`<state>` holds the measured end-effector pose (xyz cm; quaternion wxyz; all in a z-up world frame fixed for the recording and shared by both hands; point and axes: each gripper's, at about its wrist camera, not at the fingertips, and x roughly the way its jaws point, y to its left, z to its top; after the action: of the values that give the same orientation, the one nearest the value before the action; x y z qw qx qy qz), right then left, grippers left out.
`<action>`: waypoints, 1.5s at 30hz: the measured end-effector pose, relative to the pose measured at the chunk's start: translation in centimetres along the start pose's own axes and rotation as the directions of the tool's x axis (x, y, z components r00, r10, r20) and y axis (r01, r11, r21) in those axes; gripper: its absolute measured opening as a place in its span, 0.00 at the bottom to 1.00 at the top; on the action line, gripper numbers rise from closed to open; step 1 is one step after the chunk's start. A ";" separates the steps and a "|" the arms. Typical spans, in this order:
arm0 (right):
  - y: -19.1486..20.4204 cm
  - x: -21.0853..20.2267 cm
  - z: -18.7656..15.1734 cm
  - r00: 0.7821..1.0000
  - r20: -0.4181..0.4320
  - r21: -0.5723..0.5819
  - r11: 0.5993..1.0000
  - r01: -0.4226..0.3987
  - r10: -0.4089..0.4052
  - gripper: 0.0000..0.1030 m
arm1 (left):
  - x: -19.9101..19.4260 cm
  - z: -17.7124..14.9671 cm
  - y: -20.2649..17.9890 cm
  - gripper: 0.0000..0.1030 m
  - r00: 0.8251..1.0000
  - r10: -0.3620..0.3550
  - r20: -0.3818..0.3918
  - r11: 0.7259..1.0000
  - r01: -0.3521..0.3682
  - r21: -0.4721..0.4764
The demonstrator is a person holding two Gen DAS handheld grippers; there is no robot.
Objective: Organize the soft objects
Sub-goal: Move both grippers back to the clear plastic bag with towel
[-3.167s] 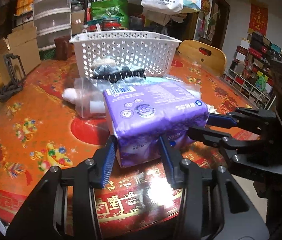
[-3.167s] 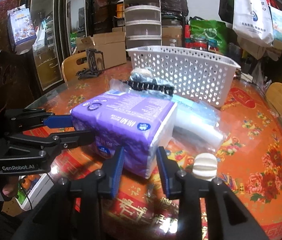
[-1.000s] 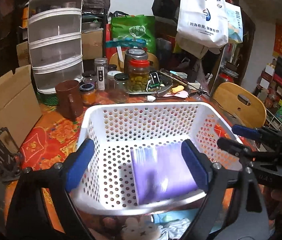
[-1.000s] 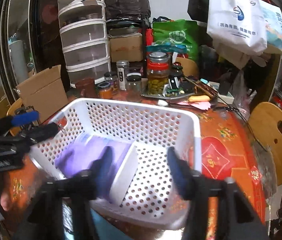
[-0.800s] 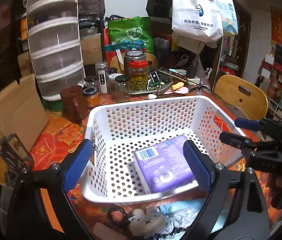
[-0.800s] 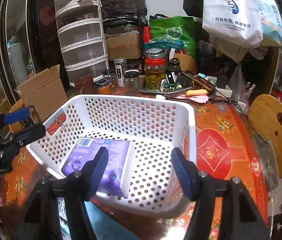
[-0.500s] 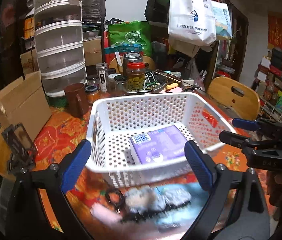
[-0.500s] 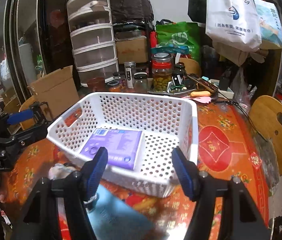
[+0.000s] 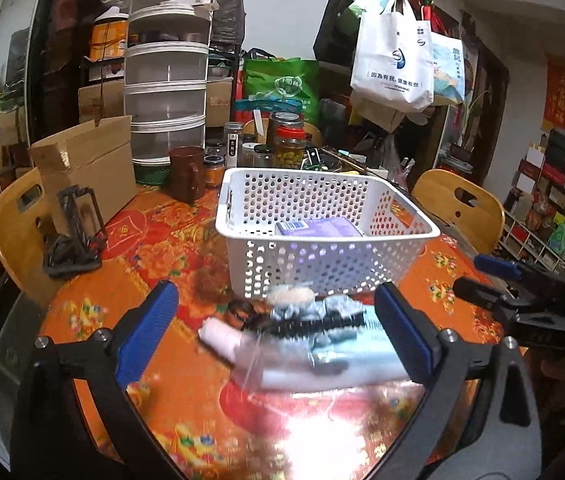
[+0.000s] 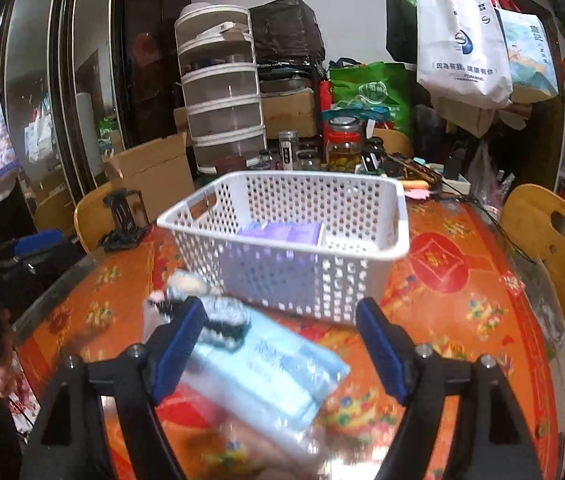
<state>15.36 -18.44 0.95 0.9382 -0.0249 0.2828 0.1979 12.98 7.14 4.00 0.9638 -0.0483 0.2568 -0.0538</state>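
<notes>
A white perforated basket (image 9: 322, 268) (image 10: 362, 216) stands mid-table with a purple tissue pack (image 9: 322, 227) (image 10: 282, 236) lying inside it. In front of the basket is a blurred pile: a pale blue plastic pack (image 9: 346, 354) (image 10: 266, 368), a black toothed item (image 9: 310, 320) and a white fluffy piece (image 9: 290, 294). My left gripper (image 9: 274, 322) hovers over this pile, its jaws opening wide and pressing on nothing. My right gripper (image 10: 282, 322) hangs above the blue pack, its jaws also opening, pads clear of it. Each gripper also shows in the other's view, the right one (image 9: 494, 276) and the left one (image 10: 34, 244).
Behind the basket are a brown mug (image 9: 186, 178), several glass jars (image 9: 290, 148), a cardboard box (image 9: 86, 168) and stacked plastic drawers (image 9: 166, 80). A black stand (image 9: 76, 232) sits at the left. Wooden chairs (image 9: 458, 208) (image 10: 554, 240) ring the orange-red tablecloth (image 9: 154, 248).
Both grippers let the purple pack drop into the basket and pulled back toward the near table edge. Their jaws widened, and the pile in front of the basket came into view.
</notes>
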 end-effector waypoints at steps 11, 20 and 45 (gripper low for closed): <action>-0.5 -1.1 -7.1 0.998 -0.066 0.053 0.999 0.002 0.001 0.76 | -2.2 -5.7 1.5 0.96 0.999 0.010 -0.033 0.999 -0.011 -0.044; -3.3 0.8 -9.8 0.985 -0.170 0.075 0.997 0.033 -0.020 0.76 | 3.2 -8.9 3.2 0.96 0.984 -0.047 -0.173 0.994 0.029 -0.106; -3.1 3.1 -9.4 0.973 -0.213 0.085 0.994 -0.074 0.091 0.41 | 10.7 -10.3 1.2 0.77 0.942 -0.080 -0.327 0.996 0.063 -0.063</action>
<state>14.02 -21.71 -8.85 0.8929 0.0013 0.3916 0.2220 17.11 6.29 -10.29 0.9032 -0.0729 0.4134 -0.0893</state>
